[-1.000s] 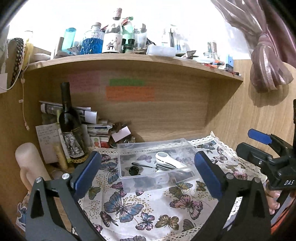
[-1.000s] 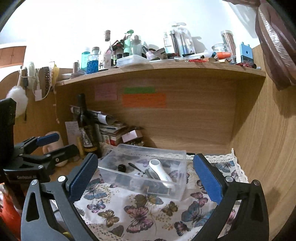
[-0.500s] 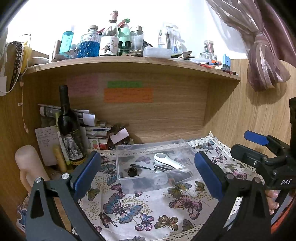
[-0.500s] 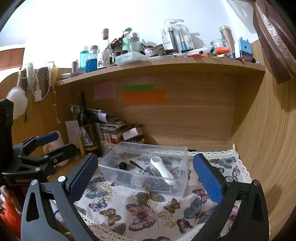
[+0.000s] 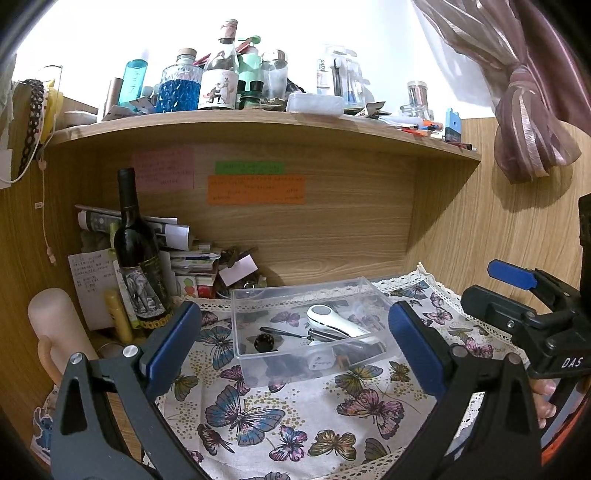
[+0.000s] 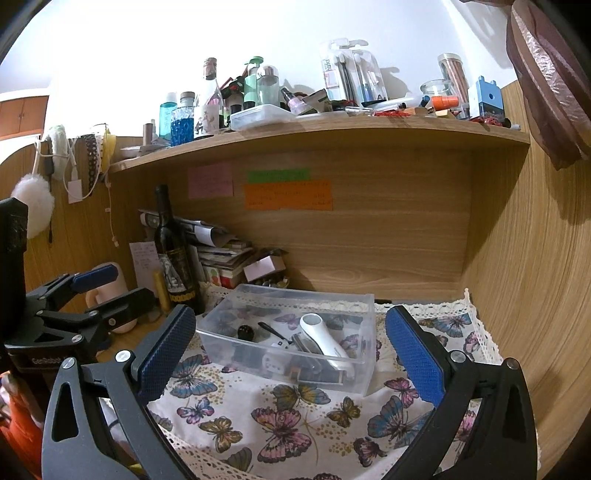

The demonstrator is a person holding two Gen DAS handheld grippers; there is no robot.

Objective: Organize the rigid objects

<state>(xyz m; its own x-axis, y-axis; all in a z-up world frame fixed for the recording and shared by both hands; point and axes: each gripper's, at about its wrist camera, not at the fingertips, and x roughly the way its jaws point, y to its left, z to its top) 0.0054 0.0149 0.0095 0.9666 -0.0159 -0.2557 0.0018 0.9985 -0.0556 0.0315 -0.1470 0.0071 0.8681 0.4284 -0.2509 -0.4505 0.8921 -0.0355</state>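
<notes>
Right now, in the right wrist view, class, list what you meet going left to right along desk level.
Left gripper → wine bottle → paper stack → clear box → butterfly cloth → wooden side wall.

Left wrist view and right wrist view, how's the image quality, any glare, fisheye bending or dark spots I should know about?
Left wrist view: the white wall above the shelf is blown out, and the shelf edge bows from fisheye distortion. Right wrist view: same overexposed wall, dark vignette in the corners, and the clear plastic box stays sharp with only faint sheen on its walls.
</notes>
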